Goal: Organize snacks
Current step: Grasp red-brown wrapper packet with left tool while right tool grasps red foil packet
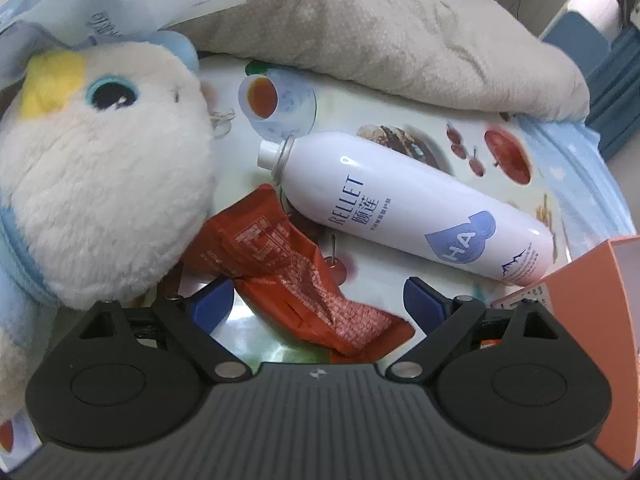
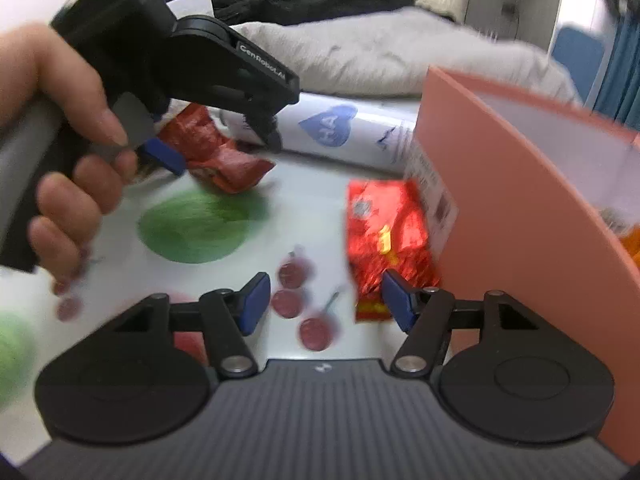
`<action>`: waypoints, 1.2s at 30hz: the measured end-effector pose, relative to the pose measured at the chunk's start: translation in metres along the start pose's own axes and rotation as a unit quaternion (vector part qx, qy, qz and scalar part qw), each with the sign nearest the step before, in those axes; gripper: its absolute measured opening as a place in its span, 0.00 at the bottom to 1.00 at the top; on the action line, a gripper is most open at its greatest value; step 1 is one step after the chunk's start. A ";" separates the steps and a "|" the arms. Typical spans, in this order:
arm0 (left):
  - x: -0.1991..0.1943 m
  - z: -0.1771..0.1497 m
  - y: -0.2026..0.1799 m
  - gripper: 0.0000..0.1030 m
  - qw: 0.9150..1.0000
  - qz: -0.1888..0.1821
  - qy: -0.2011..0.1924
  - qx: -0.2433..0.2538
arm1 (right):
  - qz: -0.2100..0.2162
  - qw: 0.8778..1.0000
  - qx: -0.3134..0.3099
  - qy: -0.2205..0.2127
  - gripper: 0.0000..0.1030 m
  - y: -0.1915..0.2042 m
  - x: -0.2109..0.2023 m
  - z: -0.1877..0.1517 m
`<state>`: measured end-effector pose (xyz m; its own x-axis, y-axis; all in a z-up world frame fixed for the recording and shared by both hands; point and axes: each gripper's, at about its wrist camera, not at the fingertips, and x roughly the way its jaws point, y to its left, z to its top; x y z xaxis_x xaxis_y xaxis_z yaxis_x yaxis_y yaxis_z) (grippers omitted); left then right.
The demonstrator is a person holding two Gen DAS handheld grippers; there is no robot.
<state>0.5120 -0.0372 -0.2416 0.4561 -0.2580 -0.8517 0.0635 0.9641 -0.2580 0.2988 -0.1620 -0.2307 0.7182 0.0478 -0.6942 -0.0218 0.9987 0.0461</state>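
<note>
My left gripper (image 1: 318, 300) is spread wide, pads either side of a crumpled red-orange snack packet (image 1: 296, 276) lying flat on the fruit-print tablecloth (image 1: 400, 272), not squeezing it. Just beyond, a white BELLET spray can (image 1: 404, 206) lies on its side. Plush toy (image 1: 100, 176) at left, beige cushion (image 1: 400, 40) behind, orange box (image 1: 588, 308) at right. My right gripper (image 2: 324, 300) is also spread, holding nothing; a shiny red snack bag (image 2: 384, 236) lies just ahead by its right pad, against the orange box (image 2: 512, 240). View blurred.
</note>
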 end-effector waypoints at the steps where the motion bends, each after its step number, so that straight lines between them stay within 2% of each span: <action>1: 0.000 0.000 -0.001 0.91 1.000 0.004 0.002 0.006 | 0.012 1.000 0.011 0.005 0.52 -0.003 0.001 -0.001; 5: 0.002 0.001 -0.005 0.91 1.000 0.021 0.000 0.015 | 0.026 0.999 0.019 -0.009 0.49 -0.006 -0.007 -0.003; 8: 0.003 -0.005 -0.011 0.89 0.999 0.041 -0.011 0.033 | 0.002 0.999 0.005 -0.032 0.49 -0.002 -0.014 -0.004; 11: 0.001 -0.012 -0.016 0.68 0.994 0.075 -0.019 0.072 | -0.026 0.997 -0.023 -0.065 0.49 0.005 -0.020 -0.001; 12: -0.001 -0.014 -0.016 0.58 0.993 0.082 -0.022 0.084 | -0.036 0.996 -0.033 -0.070 0.49 0.006 -0.018 0.001; 15: -0.009 -0.018 -0.007 0.52 0.993 0.068 -0.022 0.094 | -0.060 0.994 -0.051 -0.071 0.49 0.011 -0.010 0.007; 22: -0.032 -0.045 0.010 0.49 0.993 0.051 -0.025 0.105 | -0.114 0.990 -0.059 -0.052 0.49 0.015 0.016 0.016; 25: -0.042 -0.057 0.020 0.49 0.994 0.040 -0.025 0.095 | -0.123 0.990 -0.055 -0.044 0.49 0.016 0.023 0.018; 27: -0.048 -0.064 0.027 0.49 0.995 0.035 -0.025 0.086 | -0.116 0.991 -0.048 -0.039 0.52 0.015 0.024 0.019; 36: -0.066 -0.082 0.045 0.49 0.997 0.020 -0.023 0.071 | -0.064 0.998 -0.020 -0.017 0.52 0.015 0.010 0.019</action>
<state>0.4121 0.0182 -0.2347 0.5004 -0.2182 -0.8379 0.1670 0.9739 -0.1538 0.3189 -0.1469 -0.2228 0.7398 -0.0810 -0.6679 0.0453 0.9965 -0.0706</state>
